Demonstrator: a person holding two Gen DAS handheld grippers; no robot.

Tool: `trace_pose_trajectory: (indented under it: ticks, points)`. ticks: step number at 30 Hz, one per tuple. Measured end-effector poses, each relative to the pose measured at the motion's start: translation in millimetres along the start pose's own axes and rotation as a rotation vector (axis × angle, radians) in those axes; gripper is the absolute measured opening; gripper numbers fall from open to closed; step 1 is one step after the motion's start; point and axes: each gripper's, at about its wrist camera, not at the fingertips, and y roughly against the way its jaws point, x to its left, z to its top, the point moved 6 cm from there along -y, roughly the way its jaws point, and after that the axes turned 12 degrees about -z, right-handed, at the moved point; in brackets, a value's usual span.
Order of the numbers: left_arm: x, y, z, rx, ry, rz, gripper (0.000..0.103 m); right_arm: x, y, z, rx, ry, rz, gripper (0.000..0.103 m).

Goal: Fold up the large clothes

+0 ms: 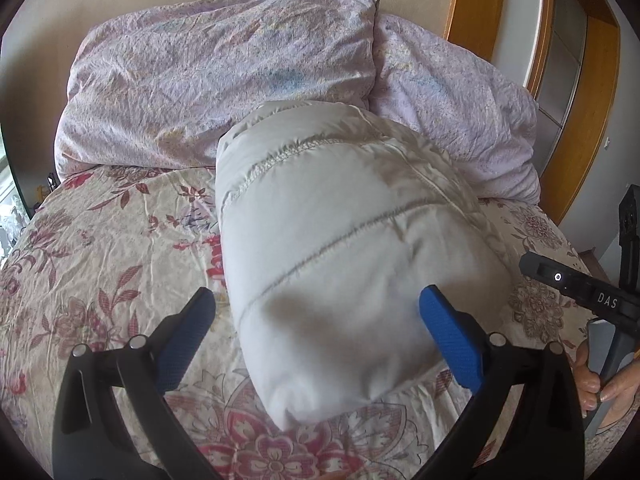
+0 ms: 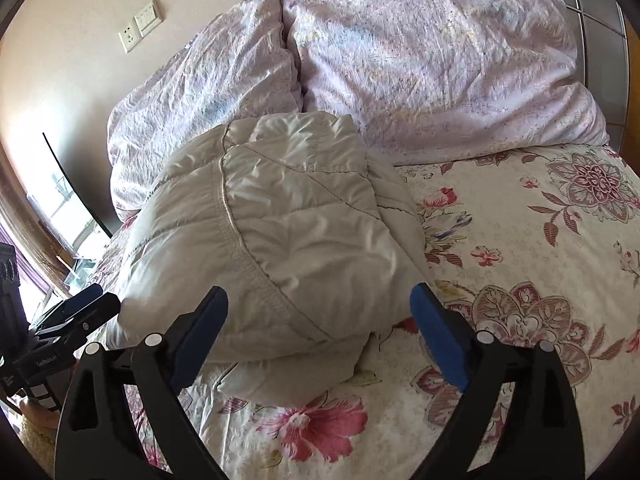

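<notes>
A white quilted puffy garment [image 1: 340, 248] lies folded into a thick bundle on the floral bedsheet [image 1: 100, 264]. It also shows in the right wrist view [image 2: 272, 240], with a stitched hem running across it. My left gripper [image 1: 320, 312] is open, its blue fingers either side of the bundle's near end, holding nothing. My right gripper [image 2: 320, 308] is open and empty over the bundle's near edge. The right gripper's body [image 1: 592, 296] shows at the right edge of the left wrist view.
Two lilac pillows [image 1: 224, 76] [image 2: 440, 60] lie at the head of the bed behind the bundle. A wooden headboard frame [image 1: 472, 0] stands at back right. A wall with sockets [image 2: 140, 24] and a window [image 2: 60, 200] are on the left.
</notes>
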Motion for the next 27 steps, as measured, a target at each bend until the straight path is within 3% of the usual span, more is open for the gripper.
trace_pose_trajectory:
  ticks: [8,12,18,27]
  points:
    - [-16,32,-22,-0.031,-0.007,0.036,0.101,-2,28,-23,-0.013,0.041,-0.097,0.102]
    - [-29,44,-34,-0.045,-0.028,0.056,0.101,1,44,-31,-0.015,0.048,-0.100,0.102]
    - [-34,54,-49,-0.011,0.011,0.046,0.101,6,63,-46,0.012,0.038,-0.069,0.102]
    - [-40,62,-57,0.031,0.015,0.053,0.101,18,81,-60,0.026,0.093,-0.087,0.102]
